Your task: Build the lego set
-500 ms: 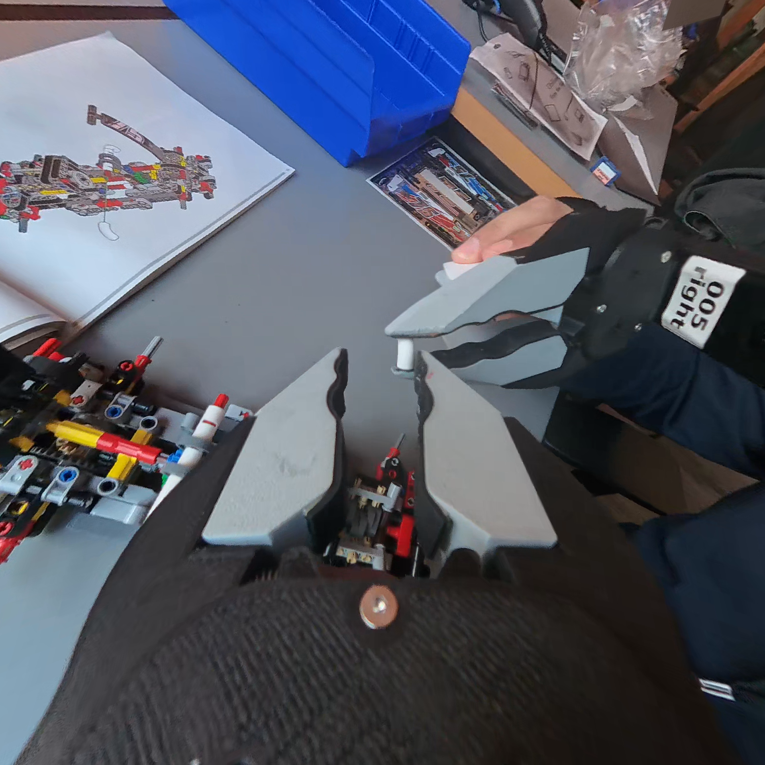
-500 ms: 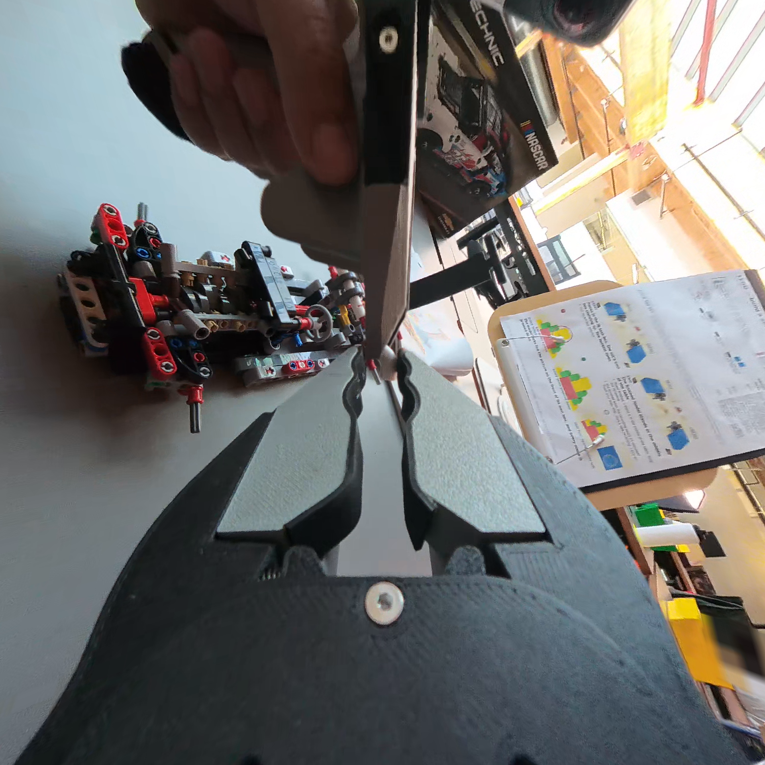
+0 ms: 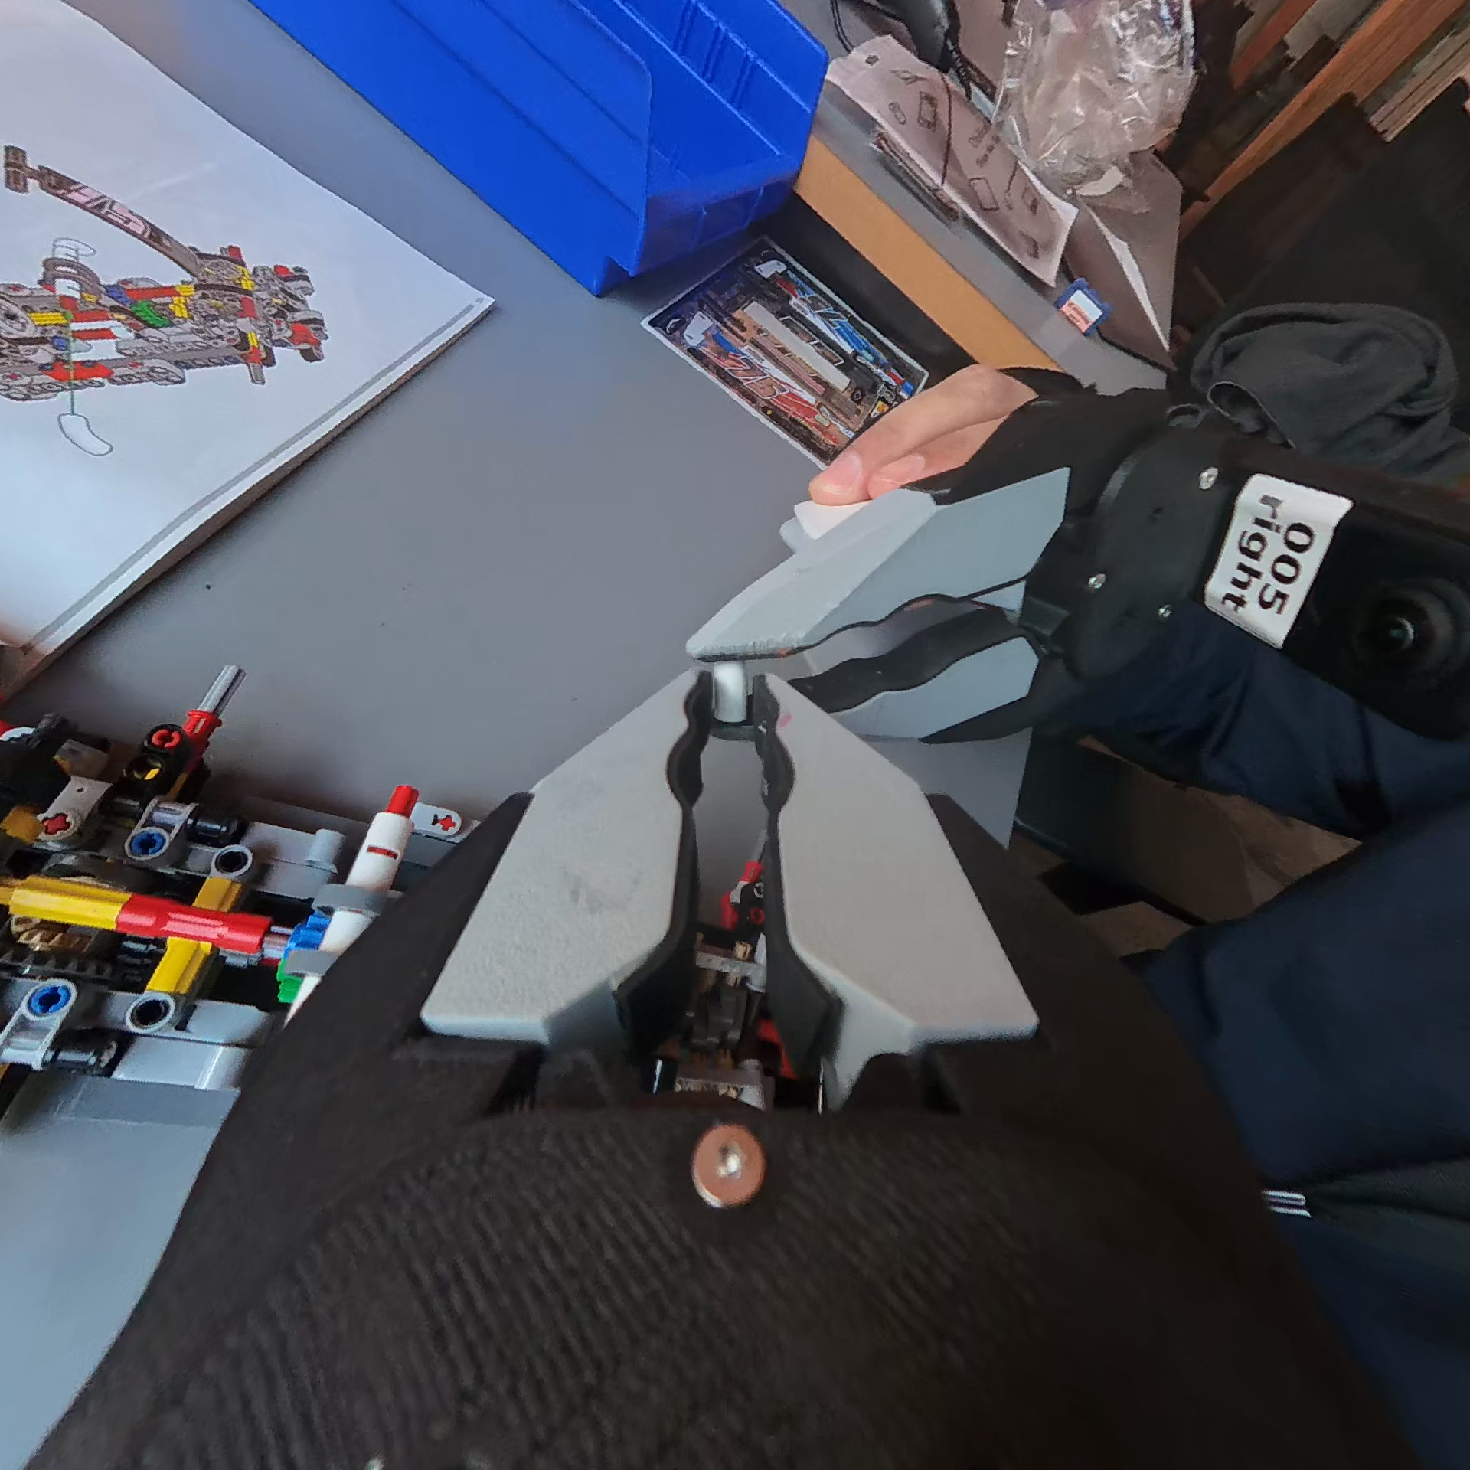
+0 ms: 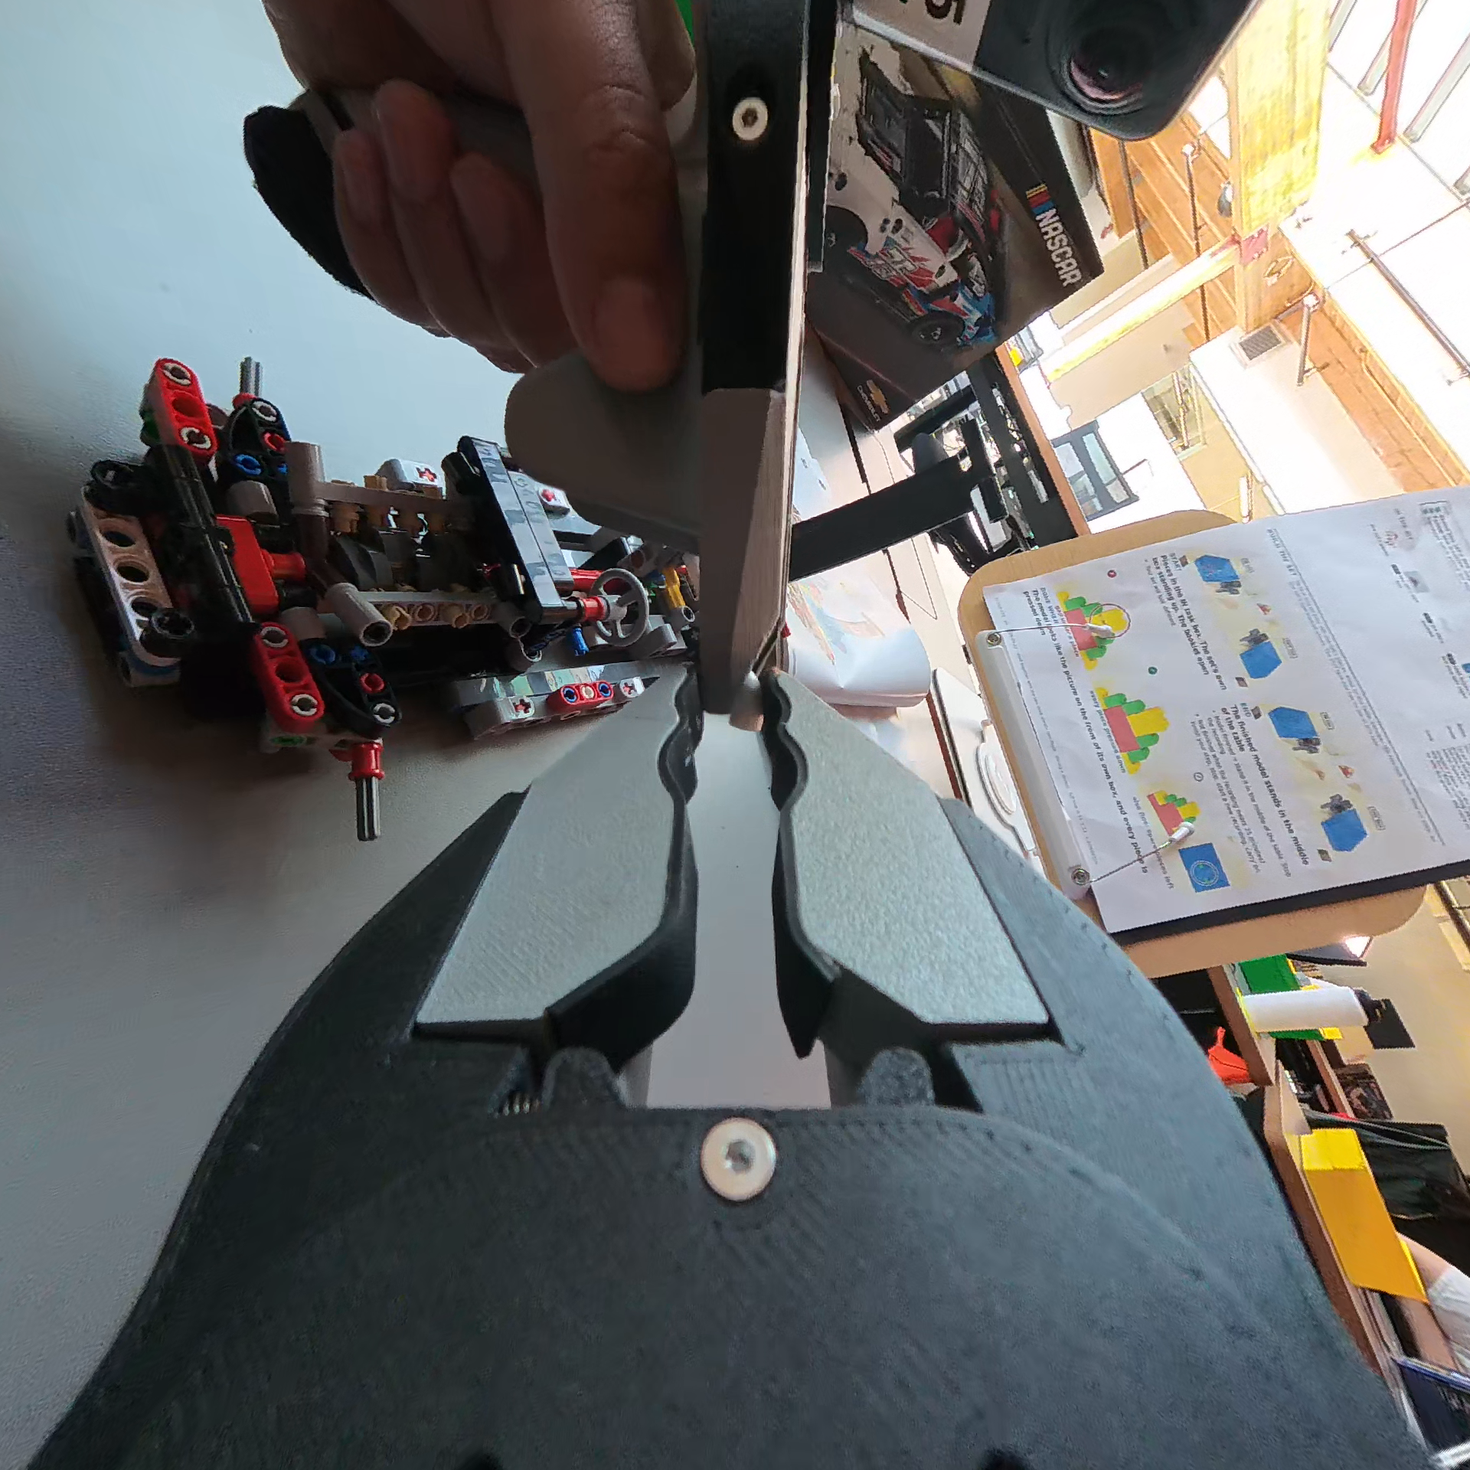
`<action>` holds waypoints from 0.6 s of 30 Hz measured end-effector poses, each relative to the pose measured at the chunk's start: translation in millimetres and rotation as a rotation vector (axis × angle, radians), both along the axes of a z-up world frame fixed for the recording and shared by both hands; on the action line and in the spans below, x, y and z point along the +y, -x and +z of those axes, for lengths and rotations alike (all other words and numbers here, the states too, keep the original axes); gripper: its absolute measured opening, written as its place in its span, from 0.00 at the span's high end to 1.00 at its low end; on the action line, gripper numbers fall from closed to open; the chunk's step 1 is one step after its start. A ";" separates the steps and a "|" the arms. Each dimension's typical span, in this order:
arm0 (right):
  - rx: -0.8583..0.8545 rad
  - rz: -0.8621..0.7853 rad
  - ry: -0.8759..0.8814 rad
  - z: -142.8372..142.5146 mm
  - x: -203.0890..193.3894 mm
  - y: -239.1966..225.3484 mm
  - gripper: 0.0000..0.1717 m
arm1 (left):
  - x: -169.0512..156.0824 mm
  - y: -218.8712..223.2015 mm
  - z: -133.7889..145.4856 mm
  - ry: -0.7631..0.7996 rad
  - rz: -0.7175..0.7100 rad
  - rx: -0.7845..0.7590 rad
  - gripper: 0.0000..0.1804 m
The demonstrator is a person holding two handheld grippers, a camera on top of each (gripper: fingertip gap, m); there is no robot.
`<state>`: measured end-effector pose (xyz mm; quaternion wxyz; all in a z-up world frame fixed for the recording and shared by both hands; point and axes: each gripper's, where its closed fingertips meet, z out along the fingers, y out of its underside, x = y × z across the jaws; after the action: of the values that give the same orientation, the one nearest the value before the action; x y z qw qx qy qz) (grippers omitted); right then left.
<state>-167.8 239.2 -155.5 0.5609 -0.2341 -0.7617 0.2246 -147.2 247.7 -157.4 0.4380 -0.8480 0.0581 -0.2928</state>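
A small white peg [image 3: 729, 690] is held above the grey table [image 3: 493, 557]. My left gripper [image 3: 729, 694] is shut on it, pads pressing its sides. My right gripper reaches in from the right; its fingers [image 3: 835, 573] clamp the same peg from top and bottom. In the right wrist view my right gripper [image 4: 732, 704] is shut on the peg [image 4: 749, 700], and a left gripper finger [image 4: 740, 557] comes down from above with a hand around its handle. A half-built brick vehicle [image 3: 119, 899] lies on the table to the left, also in the right wrist view [image 4: 318, 573].
An open instruction booklet [image 3: 199, 318], a blue bin [image 3: 596, 119] and a sticker sheet [image 3: 787, 350] lie farther back. A clear plastic bag [image 3: 1090, 87] sits at the back right. A car-picture box [image 4: 939, 199] and a clipboard with a printed sheet [image 4: 1233, 716] stand beyond the table. The grippers are tip to tip, or close to it.
My left gripper's jaws stood open around the white peg and have closed on it. My right gripper has kept its hold on the peg throughout.
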 end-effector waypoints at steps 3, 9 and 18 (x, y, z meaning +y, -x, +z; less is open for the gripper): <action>0.001 -0.008 -0.007 -1.1 1.1 1.2 0.93 | 0.6 0.8 -1.0 0.001 0.000 -0.003 0.96; 0.009 -0.011 -0.028 -2.3 0.4 2.8 0.93 | -0.6 3.2 -2.6 0.011 0.010 -0.017 0.95; 0.027 -0.031 -0.036 -1.8 6.3 5.7 0.93 | -5.7 11.6 -0.4 0.011 0.022 -0.022 0.89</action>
<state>-173.5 245.5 -157.3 0.5786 -0.2327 -0.7544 0.2049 -158.8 242.0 -157.8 0.4371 -0.8478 0.0422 -0.2974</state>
